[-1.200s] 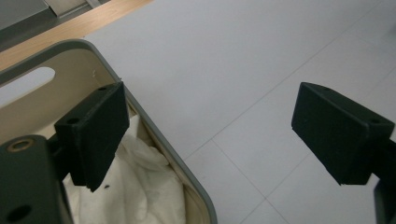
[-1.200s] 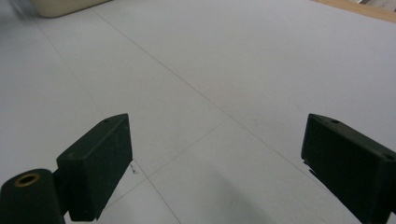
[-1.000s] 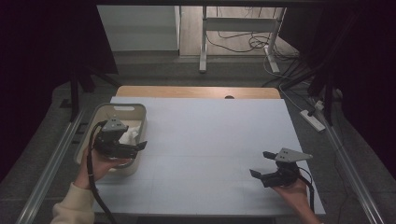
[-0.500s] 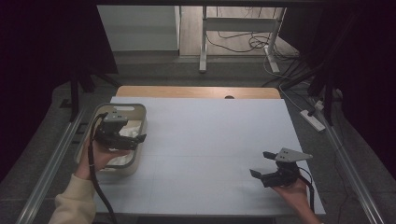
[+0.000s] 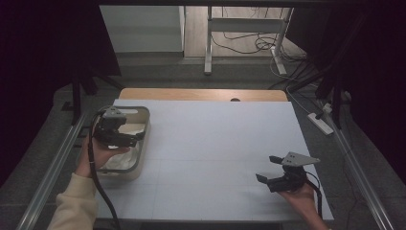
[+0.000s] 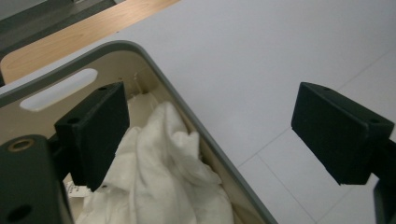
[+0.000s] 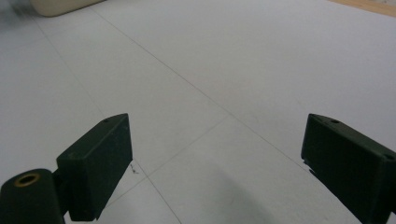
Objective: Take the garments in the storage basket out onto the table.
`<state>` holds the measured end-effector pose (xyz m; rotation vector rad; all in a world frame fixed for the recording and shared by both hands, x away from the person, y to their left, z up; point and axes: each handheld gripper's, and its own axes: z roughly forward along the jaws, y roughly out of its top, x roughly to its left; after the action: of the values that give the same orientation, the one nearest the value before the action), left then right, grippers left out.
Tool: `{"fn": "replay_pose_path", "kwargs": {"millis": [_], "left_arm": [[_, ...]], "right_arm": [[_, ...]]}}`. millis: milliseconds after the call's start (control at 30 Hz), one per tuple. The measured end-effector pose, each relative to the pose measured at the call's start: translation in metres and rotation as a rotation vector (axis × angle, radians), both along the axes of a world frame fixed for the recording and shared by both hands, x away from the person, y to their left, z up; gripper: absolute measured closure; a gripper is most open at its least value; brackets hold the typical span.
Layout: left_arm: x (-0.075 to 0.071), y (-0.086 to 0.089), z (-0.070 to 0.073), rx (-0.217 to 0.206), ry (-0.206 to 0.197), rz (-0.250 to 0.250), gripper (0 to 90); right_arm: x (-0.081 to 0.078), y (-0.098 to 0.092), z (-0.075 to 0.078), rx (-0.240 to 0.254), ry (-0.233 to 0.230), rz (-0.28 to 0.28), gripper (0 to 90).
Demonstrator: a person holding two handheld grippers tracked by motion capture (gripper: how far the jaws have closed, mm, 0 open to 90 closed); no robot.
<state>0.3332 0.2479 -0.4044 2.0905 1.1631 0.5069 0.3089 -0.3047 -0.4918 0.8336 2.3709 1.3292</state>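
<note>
My left gripper point(image 5: 125, 139) jaws spread over white cloth point(image 6: 159, 172) in basket point(image 6: 219, 154). Cloth looks soft, light, limp; I pinch raised fold. Right gripper point(image 5: 268, 170) jaws spread, empty.

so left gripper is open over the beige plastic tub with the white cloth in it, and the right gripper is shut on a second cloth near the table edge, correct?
One error: the right gripper is open and holds nothing, over bare white table, per the right gripper view. The left gripper is indeed open over the beige plastic tub with the white cloth inside.

High view overlooks table point(image 5: 215, 143); claw cameras skim it closely.
</note>
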Motion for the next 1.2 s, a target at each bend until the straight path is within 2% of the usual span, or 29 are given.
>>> {"fn": "replay_pose_path", "kwargs": {"millis": [467,733,933,1133,1200], "left_arm": [[0.018,0.013,0.002,0.012,0.004,0.031,12.5],[0.026,0.025,-0.011,0.023,0.05,0.037,12.5],[0.027,0.033,-0.017,0.022,0.069,0.045,12.4],[0.029,0.036,-0.022,0.022,0.087,0.049,12.5],[0.03,0.035,-0.025,0.034,0.101,0.045,12.4]], "right_arm": [[0.0,0.0,-0.001,-0.008,0.004,0.001,8.6],[0.001,0.0,-0.002,-0.015,0.005,-0.002,8.7],[0.001,0.001,-0.003,-0.021,0.008,0.0,8.7],[0.001,0.001,-0.003,-0.022,0.007,0.002,8.7],[0.001,0.001,-0.003,-0.021,0.007,0.002,8.7]]}}
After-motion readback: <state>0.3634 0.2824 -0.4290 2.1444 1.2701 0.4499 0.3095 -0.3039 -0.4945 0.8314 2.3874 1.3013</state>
